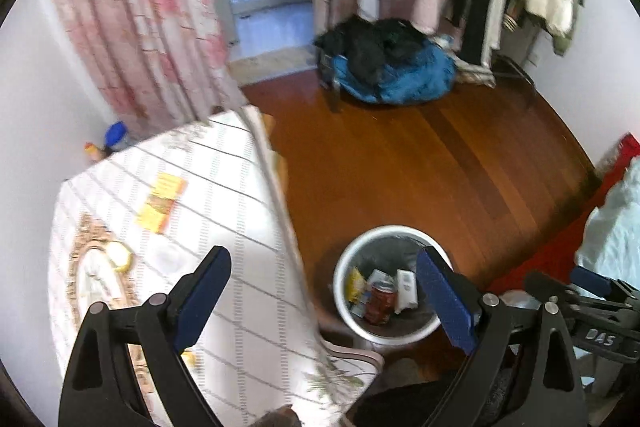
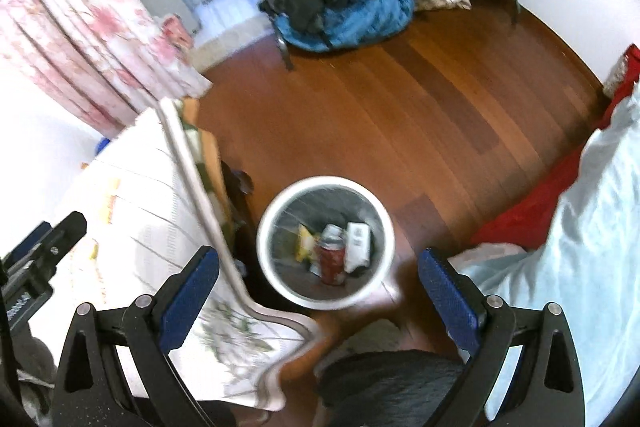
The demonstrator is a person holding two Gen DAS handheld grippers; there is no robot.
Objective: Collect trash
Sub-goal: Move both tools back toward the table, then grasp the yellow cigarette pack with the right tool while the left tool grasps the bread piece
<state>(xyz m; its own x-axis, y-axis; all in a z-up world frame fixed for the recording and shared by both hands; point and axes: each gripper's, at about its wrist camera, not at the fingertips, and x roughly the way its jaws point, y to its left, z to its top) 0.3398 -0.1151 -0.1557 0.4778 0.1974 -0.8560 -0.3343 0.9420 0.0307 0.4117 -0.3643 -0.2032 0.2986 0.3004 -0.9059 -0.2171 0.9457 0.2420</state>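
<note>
A white round trash bin (image 1: pixel 352 251) (image 2: pixel 276 203) stands on the wooden floor beside the table. Inside it lie a red can (image 1: pixel 380 301) (image 2: pixel 332 259), a white carton (image 1: pixel 406 285) (image 2: pixel 357 241) and a yellow wrapper (image 1: pixel 355 283) (image 2: pixel 305 241). My left gripper (image 1: pixel 324 279) is open and empty, over the table edge and the bin. My right gripper (image 2: pixel 320 279) is open and empty, right above the bin. On the table (image 1: pixel 240 187) lie a yellow packet (image 1: pixel 162 203) and a small yellow piece (image 1: pixel 120 255).
The table has a white checked cloth and a gold-framed mirror (image 1: pixel 92 279). A blue and black clothes pile (image 1: pixel 388 67) sits under a clothes rack. Pink curtains (image 1: pixel 140 27) hang at the left. A bed with light bedding (image 2: pixel 580 247) is at the right.
</note>
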